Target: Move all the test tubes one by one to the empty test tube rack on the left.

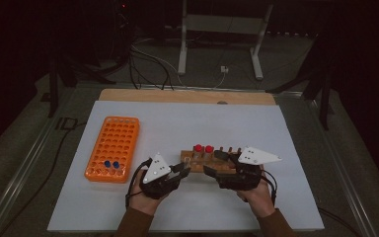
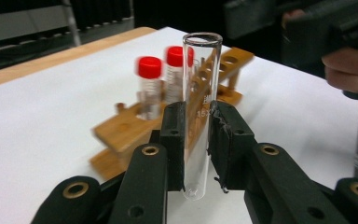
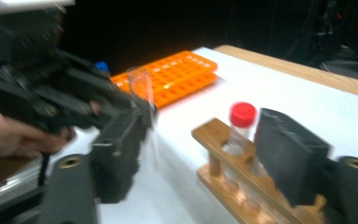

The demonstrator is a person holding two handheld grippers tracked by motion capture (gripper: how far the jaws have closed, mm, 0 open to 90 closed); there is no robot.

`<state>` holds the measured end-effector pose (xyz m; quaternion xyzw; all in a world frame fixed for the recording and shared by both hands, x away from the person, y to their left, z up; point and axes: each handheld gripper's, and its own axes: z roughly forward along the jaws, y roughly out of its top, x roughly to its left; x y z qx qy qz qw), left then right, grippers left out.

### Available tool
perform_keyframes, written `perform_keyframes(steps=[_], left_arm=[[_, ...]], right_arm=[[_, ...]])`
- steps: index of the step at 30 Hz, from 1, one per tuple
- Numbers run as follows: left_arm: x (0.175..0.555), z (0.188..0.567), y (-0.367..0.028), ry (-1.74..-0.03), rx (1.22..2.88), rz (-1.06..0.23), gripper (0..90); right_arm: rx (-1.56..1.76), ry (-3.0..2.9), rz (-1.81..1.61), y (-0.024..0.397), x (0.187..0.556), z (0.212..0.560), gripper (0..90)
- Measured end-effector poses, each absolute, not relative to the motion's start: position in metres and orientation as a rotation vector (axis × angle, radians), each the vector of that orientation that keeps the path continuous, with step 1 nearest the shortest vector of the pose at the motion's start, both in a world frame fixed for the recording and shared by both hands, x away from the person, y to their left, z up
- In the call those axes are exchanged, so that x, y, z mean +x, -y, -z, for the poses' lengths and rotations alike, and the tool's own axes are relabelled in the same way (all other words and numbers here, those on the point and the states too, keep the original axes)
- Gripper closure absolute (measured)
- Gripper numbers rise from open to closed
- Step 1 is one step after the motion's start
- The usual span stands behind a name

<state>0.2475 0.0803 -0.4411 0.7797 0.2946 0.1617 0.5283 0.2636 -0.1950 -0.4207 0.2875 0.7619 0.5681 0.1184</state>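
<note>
Left gripper point(image 2: 196, 154) pads clamped on an empty glass tube point(image 2: 200, 112), held upright, open end up, just off the near left end of the wooden rack point(image 1: 212, 160). Right gripper point(image 3: 200, 154) jaws apart, nothing pinched, straddling the rack's end. Two red-capped tubes point(image 2: 161, 86) stand in the rack. Orange tray point(image 1: 112, 147) sits well left of the rack, on the white table point(image 1: 286, 207).

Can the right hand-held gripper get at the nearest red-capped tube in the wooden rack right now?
Probably yes. The right hand-held gripper is open beside the wooden rack, and the red-capped tube stands uncovered. The left hand-held gripper, shut on a glass tube, sits off to the side.
</note>
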Motion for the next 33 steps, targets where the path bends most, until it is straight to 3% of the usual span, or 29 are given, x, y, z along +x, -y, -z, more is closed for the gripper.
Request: perform_keyframes(steps=[4, 13, 33], left_arm=[[0.25, 0.434, -0.092, -0.737, 1.837, -0.427, 76.2], [0.257, 0.418, -0.123, -0.793, 1.786, -0.49, 76.1], [0.258, 0.412, -0.225, -1.018, 1.633, -0.658, 76.0]], right_arm=[[0.888, -2.218, -1.627, 0.202, 0.267, 0.423, 18.4], [0.953, -2.153, -1.626, 0.221, 0.272, 0.42, 4.0], [1.001, -2.109, -1.628, 0.236, 0.274, 0.419, 0.1]])
